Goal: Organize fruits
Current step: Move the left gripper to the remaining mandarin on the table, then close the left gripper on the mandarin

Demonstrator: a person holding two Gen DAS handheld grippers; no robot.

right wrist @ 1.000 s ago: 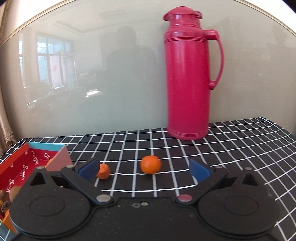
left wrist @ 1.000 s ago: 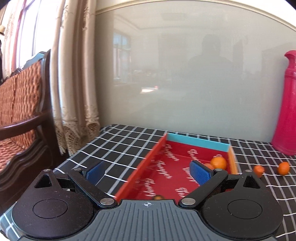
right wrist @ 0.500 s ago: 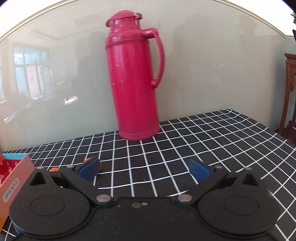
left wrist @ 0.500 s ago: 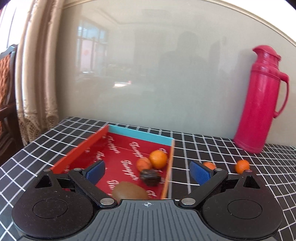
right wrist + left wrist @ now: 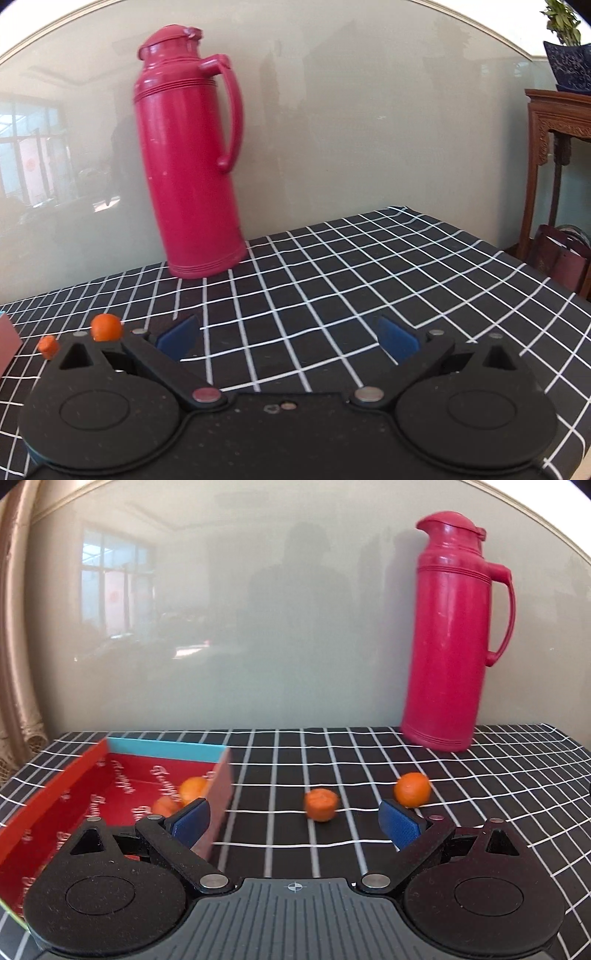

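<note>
A red cardboard tray [image 5: 55, 797] with a blue far wall lies at the left in the left wrist view, with two oranges [image 5: 194, 788] inside near its right wall. Two loose oranges sit on the checked cloth: a small one [image 5: 321, 804] ahead between the fingers and a rounder one [image 5: 412, 789] beside the right pad. My left gripper [image 5: 293, 821] is open and holds nothing. In the right wrist view the same two oranges [image 5: 106, 327] [image 5: 48, 346] lie far left, behind the left finger. My right gripper [image 5: 288, 336] is open over bare cloth.
A tall red thermos [image 5: 452, 638] [image 5: 188, 166] stands at the back against the glossy wall. The black checked tablecloth [image 5: 332, 273] ends at the right edge, where a carved wooden stand [image 5: 554, 147] and a red bag [image 5: 561, 258] sit beyond it. A curtain [image 5: 14, 627] hangs at the left.
Both grippers have swung to the right. The tray slid to the left of the left wrist view and the loose oranges came between its fingers. The right wrist view lost most of the tray.
</note>
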